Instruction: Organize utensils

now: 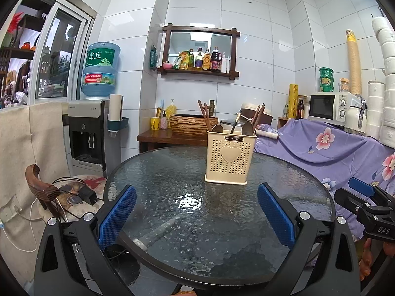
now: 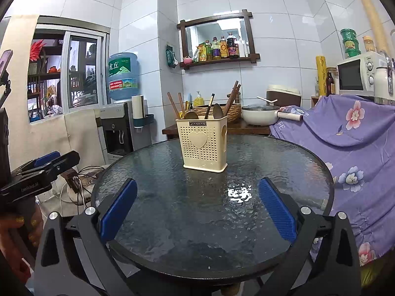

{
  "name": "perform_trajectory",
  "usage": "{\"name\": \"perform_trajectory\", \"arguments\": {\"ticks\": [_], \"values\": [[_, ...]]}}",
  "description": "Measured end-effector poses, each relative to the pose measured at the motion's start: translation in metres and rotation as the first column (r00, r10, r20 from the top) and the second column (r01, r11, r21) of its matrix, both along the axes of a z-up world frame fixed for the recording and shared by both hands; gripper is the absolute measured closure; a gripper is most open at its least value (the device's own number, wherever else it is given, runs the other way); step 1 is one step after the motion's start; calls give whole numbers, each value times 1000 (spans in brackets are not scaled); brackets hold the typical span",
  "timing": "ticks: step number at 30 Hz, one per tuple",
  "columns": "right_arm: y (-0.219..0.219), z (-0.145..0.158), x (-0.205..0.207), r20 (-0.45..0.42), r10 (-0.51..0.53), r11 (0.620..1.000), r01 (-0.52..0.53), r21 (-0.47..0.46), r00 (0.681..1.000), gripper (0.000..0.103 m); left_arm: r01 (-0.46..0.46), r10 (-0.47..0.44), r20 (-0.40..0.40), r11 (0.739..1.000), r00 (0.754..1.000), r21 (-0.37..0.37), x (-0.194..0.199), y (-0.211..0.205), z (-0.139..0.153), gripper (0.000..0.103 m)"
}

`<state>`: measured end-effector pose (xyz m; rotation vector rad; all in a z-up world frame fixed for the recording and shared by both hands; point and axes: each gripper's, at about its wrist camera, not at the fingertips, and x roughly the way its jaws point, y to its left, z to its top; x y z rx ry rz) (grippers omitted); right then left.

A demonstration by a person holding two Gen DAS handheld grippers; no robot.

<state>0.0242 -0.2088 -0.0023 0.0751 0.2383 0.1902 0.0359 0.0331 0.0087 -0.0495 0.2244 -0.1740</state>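
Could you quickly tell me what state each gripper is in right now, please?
Left gripper: open, holding nothing.
Right gripper: open, holding nothing.

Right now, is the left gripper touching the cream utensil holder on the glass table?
Apart. The left wrist view shows the left gripper open, with bare glass table between its fingertips and the utensil holder.

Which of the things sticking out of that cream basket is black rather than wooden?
The thin black stick with a pale band near its top, leaning mid-holder between the two spoon bowls. The other sticks are brown wood.
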Motion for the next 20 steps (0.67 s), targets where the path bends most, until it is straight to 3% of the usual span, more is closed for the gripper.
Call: {"name": "perform_trajectory", "arguments": {"ticks": [20], "values": [[7, -2, 6, -17, 5, 1000, -5, -5, 1000, 6, -21, 22, -36, 999, 999, 29, 8, -1, -3, 6]]}}
